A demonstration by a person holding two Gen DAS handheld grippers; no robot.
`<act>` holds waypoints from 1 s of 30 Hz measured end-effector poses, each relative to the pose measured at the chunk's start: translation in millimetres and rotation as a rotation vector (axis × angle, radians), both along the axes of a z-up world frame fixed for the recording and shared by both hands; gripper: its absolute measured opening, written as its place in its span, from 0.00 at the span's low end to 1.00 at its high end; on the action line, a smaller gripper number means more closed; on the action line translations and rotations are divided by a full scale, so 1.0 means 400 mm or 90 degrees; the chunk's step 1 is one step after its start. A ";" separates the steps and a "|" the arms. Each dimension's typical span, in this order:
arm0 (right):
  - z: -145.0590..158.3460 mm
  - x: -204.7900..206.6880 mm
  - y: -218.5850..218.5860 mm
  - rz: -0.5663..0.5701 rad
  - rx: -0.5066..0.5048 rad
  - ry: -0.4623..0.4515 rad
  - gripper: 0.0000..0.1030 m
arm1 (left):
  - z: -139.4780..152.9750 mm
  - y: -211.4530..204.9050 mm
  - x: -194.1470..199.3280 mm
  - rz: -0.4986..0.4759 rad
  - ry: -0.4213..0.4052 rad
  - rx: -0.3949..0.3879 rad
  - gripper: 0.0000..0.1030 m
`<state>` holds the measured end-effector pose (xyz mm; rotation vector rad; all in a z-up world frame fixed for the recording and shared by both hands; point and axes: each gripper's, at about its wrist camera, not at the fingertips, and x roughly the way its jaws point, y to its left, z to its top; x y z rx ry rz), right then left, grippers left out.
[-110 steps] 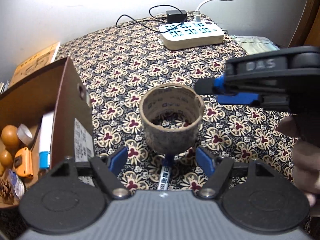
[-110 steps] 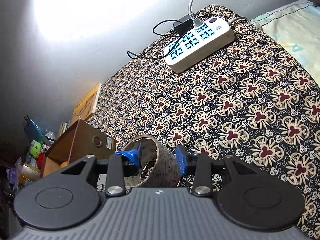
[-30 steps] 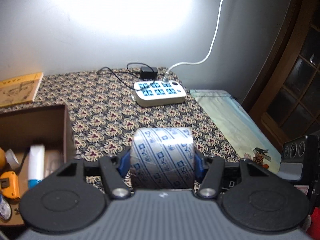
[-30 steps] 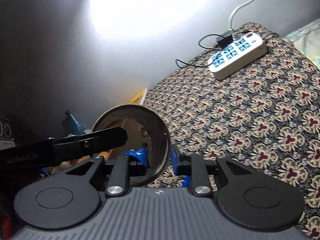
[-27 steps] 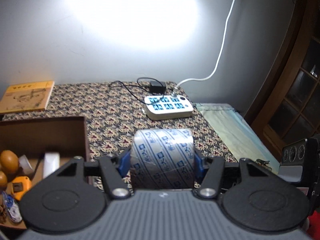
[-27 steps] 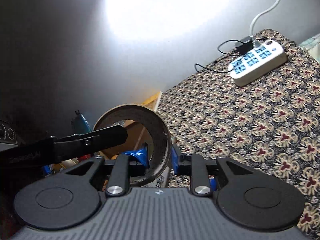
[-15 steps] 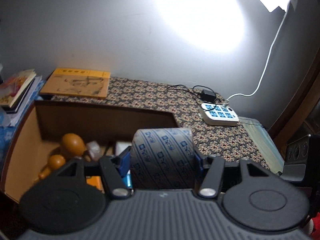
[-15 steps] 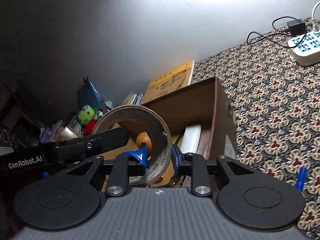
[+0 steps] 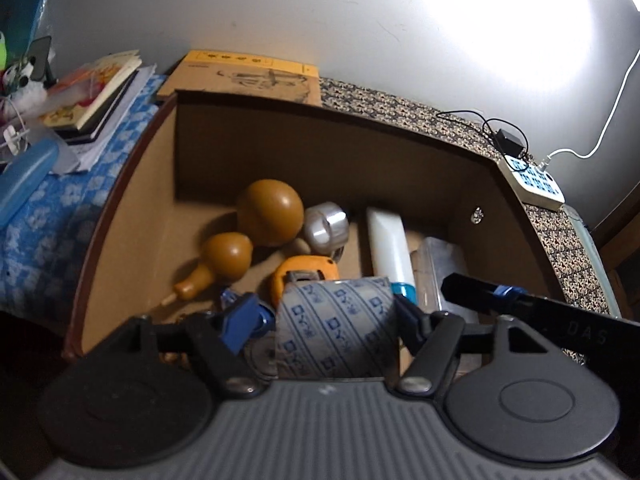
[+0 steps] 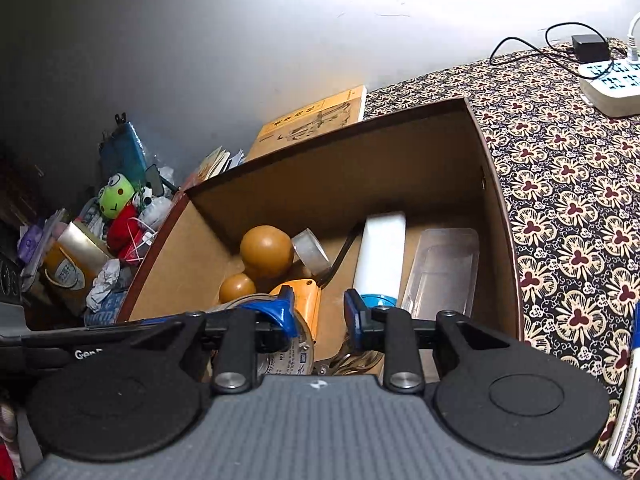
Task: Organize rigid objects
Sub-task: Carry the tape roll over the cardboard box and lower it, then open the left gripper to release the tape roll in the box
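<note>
A brown tape roll (image 9: 336, 332) printed with blue marks hangs just over the near end of the open cardboard box (image 9: 120, 208). It lies between the fingers of my left gripper (image 9: 324, 312), whose jaws are opening. The left pad stands clear of the roll and the right finger is at its edge. My right gripper (image 10: 320, 314) is opening too, with nothing between its pads. The roll (image 10: 280, 360) now sits lower, under its left finger. Inside the box (image 10: 496, 208) lie a gourd (image 9: 270, 212), a white tube (image 9: 390, 248) and an orange tape measure (image 9: 304, 276).
A small silver tape roll (image 9: 326, 228) and a clear plastic case (image 9: 444, 256) also lie in the box. Stacked books (image 9: 96, 92) and a frog toy (image 10: 116, 196) crowd its left side. On the patterned cloth to the right are a power strip (image 9: 536, 180) and a pen (image 10: 632, 360).
Both grippers carried the roll left from over the cloth to above the box and tipped down. Both pairs of jaws widened; the roll's wall slipped out of the right gripper.
</note>
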<state>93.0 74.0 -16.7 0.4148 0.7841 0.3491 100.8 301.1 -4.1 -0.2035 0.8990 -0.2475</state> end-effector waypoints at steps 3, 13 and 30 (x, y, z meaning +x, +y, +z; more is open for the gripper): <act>0.002 -0.003 0.004 -0.011 0.006 0.001 0.10 | 0.028 0.012 0.000 -0.013 -0.020 -0.007 0.73; 0.034 -0.055 -0.009 -0.014 -0.008 -0.028 0.10 | 0.119 0.012 -0.021 0.002 -0.076 0.070 0.77; 0.052 -0.148 -0.062 0.002 -0.041 -0.076 0.12 | 0.134 -0.102 -0.085 0.067 -0.066 0.241 0.77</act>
